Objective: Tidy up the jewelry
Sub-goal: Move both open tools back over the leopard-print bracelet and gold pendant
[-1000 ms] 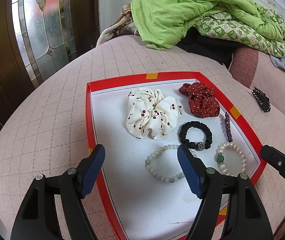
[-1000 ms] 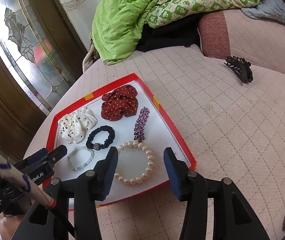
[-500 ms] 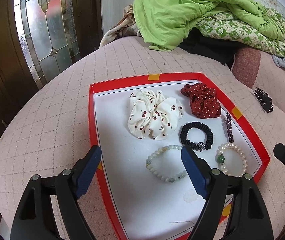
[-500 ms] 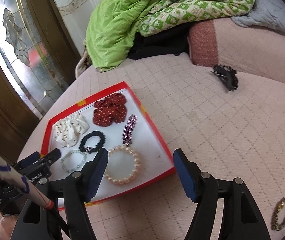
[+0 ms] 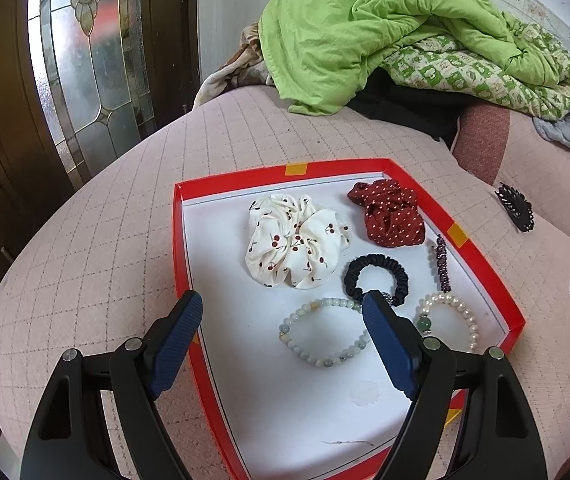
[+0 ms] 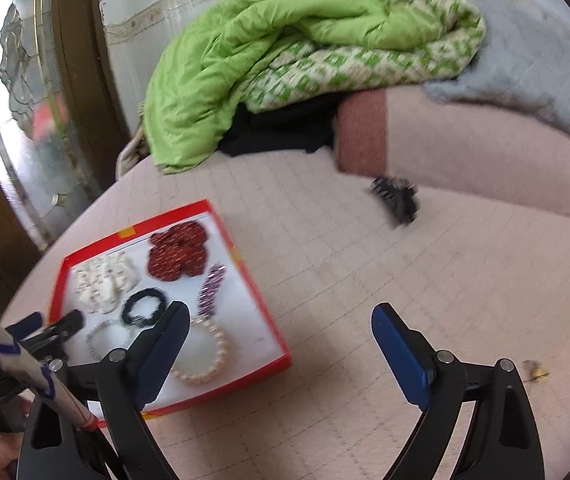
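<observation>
Red-rimmed white tray [image 5: 179, 240]: three fabric scrunchies [image 5: 293, 240], two bead bracelets [image 5: 325, 334] (one purple clip [image 5: 442, 264]); left gripper [image 5: 281, 316] released, right gripper [image 6: 281, 328] just widened, empty.

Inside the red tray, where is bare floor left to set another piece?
Free: the near part of the red-rimmed white tray, below the pale green bead bracelet, and the left strip beside the cherry-print white scrunchie. The far right half is crowded.

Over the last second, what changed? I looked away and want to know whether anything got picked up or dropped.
The right tool has just been opening, with nothing between its jaws, and swung away from the pearl bracelet toward the bare bedspread right of the tray. Nothing was picked up. The left tool kept its place over the tray's near left edge, open; everything in the tray lies as before.
</observation>
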{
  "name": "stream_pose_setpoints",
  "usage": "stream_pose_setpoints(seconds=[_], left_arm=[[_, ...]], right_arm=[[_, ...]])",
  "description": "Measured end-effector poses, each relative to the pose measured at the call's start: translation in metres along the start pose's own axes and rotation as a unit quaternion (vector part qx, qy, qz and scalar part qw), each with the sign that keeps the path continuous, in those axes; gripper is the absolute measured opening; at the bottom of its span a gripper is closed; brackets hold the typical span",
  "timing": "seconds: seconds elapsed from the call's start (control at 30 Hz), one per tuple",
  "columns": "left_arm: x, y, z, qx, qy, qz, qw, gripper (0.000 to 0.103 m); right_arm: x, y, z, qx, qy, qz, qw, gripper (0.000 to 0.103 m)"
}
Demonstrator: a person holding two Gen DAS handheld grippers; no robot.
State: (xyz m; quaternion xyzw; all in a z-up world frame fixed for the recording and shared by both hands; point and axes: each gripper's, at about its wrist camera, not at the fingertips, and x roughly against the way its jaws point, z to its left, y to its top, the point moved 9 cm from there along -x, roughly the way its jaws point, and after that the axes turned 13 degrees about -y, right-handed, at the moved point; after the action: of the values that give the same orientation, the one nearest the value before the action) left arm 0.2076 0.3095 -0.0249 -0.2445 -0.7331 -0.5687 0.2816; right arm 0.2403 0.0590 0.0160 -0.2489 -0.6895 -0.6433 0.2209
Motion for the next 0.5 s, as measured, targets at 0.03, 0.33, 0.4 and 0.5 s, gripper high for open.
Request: stream_pose_setpoints(seconds=[0.03,0.33,0.4,0.5], left_arm=[[0.002,0.000,-0.001,-0.002,0.000,-0.002,1.0000,0.081],[0.008,0.004,-0.014,-0.016,-0.007,-0.016,0.9997,0.081],[0.009,0.005,-0.019,-0.020,-0.011,-0.019,0.9996,0.081],[0.012,0.007,-0.028,-0.030,-0.014,-0.024,0.9992,0.081]], right_arm=[[0.003,0.001,-0.001,0.004,-0.005,-0.007,1.000,0.096],[0.031,0.009,-0.022,0.091,-0.120,-0.046,0.987,0.100],[0.038,0.007,-0.027,0.096,-0.119,-0.066,0.986,0.100],[0.044,0.002,-0.047,0.082,-0.144,-0.067,0.984,0.100]])
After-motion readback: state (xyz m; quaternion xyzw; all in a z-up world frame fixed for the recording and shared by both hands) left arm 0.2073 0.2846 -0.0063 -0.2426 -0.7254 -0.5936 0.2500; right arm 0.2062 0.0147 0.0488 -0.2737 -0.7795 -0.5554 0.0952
